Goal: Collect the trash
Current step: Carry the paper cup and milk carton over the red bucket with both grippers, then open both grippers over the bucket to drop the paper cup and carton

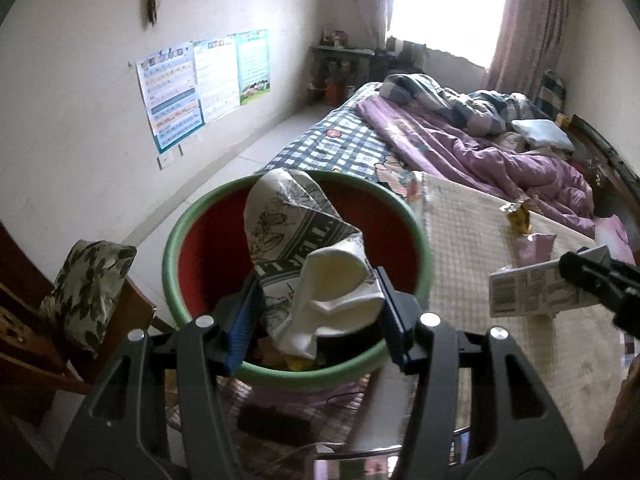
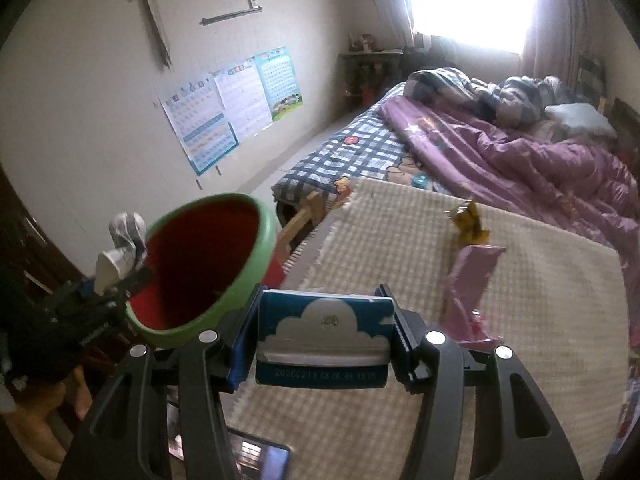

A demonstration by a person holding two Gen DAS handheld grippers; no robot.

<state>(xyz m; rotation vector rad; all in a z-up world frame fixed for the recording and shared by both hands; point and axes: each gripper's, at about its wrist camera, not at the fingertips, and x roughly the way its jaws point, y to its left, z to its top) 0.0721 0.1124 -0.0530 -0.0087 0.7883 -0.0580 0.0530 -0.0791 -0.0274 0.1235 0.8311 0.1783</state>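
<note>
Two hand-held grippers, each gripping one item. The left hand-held gripper (image 1: 316, 312) clamps one crumpled printed paper cup (image 1: 304, 256) above one green bin with red inside (image 1: 188, 224). The right hand-held gripper (image 2: 320, 336) clamps one blue carton (image 2: 324, 344) over the beige mat (image 2: 540, 320), where two wrappers lie: one yellow wrapper (image 2: 470, 222), one pink wrapper (image 2: 472, 280)
</note>
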